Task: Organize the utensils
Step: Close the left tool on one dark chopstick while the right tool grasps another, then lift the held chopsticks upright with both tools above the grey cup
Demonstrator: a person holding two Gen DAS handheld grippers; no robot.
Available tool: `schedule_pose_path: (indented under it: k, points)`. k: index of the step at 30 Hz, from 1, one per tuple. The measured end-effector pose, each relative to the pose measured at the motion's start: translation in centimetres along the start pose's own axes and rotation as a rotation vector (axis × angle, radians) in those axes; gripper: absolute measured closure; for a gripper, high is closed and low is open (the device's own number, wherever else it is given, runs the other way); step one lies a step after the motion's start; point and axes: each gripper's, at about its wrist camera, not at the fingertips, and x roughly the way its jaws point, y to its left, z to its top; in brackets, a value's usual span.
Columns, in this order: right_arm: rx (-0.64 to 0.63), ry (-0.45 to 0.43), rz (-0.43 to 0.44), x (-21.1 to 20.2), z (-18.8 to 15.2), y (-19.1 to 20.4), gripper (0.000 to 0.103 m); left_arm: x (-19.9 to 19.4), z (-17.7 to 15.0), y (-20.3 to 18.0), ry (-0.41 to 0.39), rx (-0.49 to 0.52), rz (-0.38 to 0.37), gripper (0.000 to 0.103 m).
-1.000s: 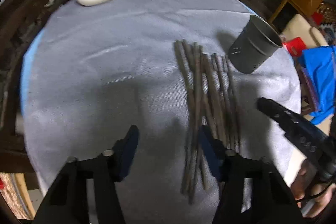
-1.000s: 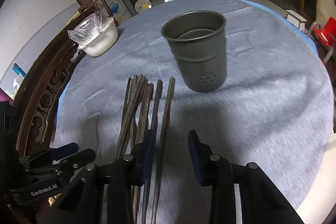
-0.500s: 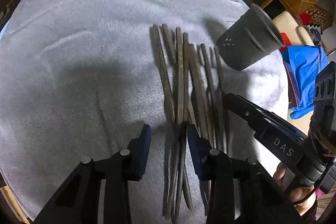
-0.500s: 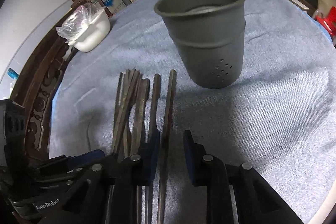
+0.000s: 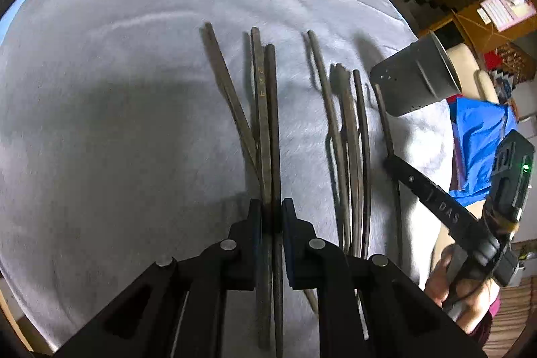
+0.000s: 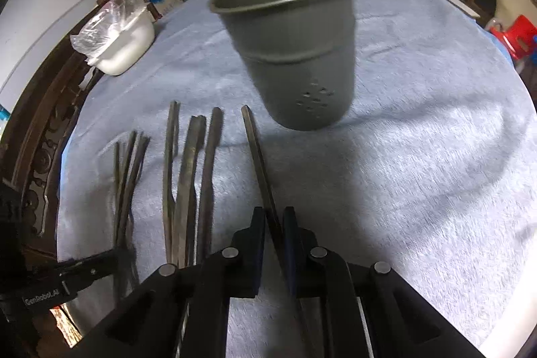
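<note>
The left gripper [image 5: 271, 220] is clamped on 2 or 3 dark chopsticks [image 5: 268, 109] at lower centre; the right gripper [image 6: 273, 232] pinches 1 chopstick [image 6: 256, 156]. About 4 loose chopsticks [image 5: 349, 130] lie centre-right on the grey cloth [image 5: 117, 123]. The holder cup [image 6: 288, 52], upper centre, looks empty, so sorting has barely begun. Readable: "DAS", "GenRobot.AI".

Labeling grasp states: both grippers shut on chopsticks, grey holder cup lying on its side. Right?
Not the cup: the right wrist view shows it standing upright, mouth up. The rest holds: left gripper and right gripper are each shut on chopsticks.
</note>
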Motion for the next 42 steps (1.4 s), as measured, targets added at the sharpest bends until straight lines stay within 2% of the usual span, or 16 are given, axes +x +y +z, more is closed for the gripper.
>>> schedule_pose_path:
  k: [5,11,16,21,24,27,32,36,42]
  points:
    - [0.001,0.039,0.031,0.3,0.5,0.4,0.089,-0.6,0.1,0.1,0.008,-0.010,-0.018,0.090]
    - [-0.030,0.074,-0.020,1.1,2.2,1.5,0.088,-0.3,2.9,0.4,0.024,-0.050,-0.019,0.090]
    - [-0.060,0.040,-0.043,1.6,2.7,2.8,0.088,0.5,4.4,-1.0,0.026,-0.022,0.020,0.090]
    - [-0.102,0.019,-0.045,2.1,3.0,3.5,0.094,0.9,4.7,-1.5,0.037,-0.026,0.050,0.090]
    - [-0.090,0.019,-0.023,2.0,2.8,3.0,0.095,0.9,5.3,-1.9,0.042,-0.037,0.057,0.089]
    - [-0.092,0.028,-0.010,1.5,2.3,2.4,0.096,0.5,6.0,-2.4,0.020,-0.052,0.032,0.089]
    - [-0.037,0.052,0.054,1.3,2.0,0.7,0.096,-1.2,6.4,-1.4,-0.021,-0.115,0.021,0.089]
    - [-0.040,0.053,0.063,1.4,1.9,0.6,0.096,-1.5,7.4,-0.5,-0.064,-0.174,0.072,0.089]
    - [-0.025,0.069,0.097,1.5,2.0,0.1,0.096,1.4,9.5,0.4,-0.041,-0.259,0.116,0.089]
